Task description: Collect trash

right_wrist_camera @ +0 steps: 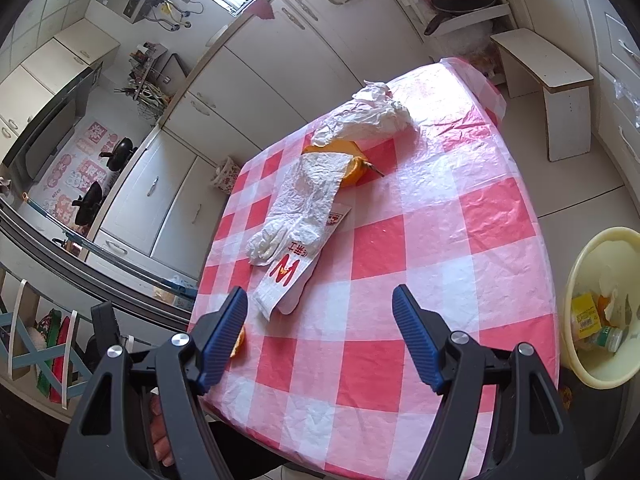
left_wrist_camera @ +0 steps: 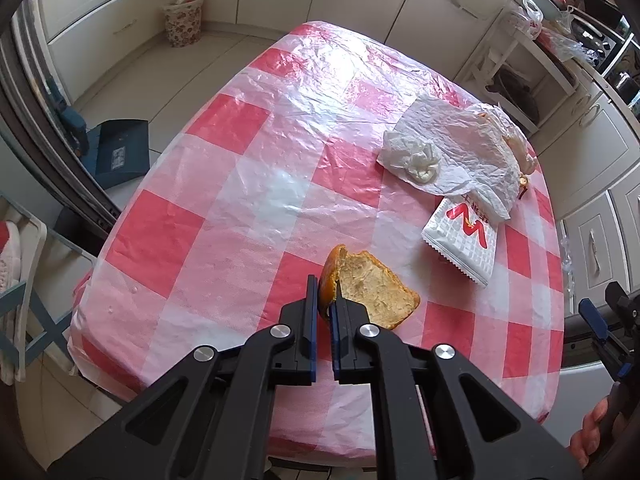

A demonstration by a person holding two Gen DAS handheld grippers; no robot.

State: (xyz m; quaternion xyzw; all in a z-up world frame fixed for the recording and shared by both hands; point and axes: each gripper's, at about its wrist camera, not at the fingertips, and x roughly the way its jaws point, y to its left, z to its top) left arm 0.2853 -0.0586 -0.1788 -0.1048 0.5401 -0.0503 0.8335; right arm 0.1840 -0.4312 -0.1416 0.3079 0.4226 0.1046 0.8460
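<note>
A table under a crinkled red-and-white checked plastic cloth (left_wrist_camera: 224, 184) carries a flat white paper packet with a red W logo (left_wrist_camera: 462, 240). Beyond the packet lies crumpled white tissue paper (left_wrist_camera: 444, 152); nearer than it, an orange peel piece (left_wrist_camera: 376, 292).

My counter (left_wrist_camera: 248, 168) wears a red-and-white checked plastic cover. Beyond its far corner a floral basket (left_wrist_camera: 183, 20) stands on the tiled floor against cream cabinets (left_wrist_camera: 120, 4). A blue dustpan (left_wrist_camera: 120, 152) lies left, and a white stool (right_wrist_camera: 548, 84) stands past the far end.
</note>
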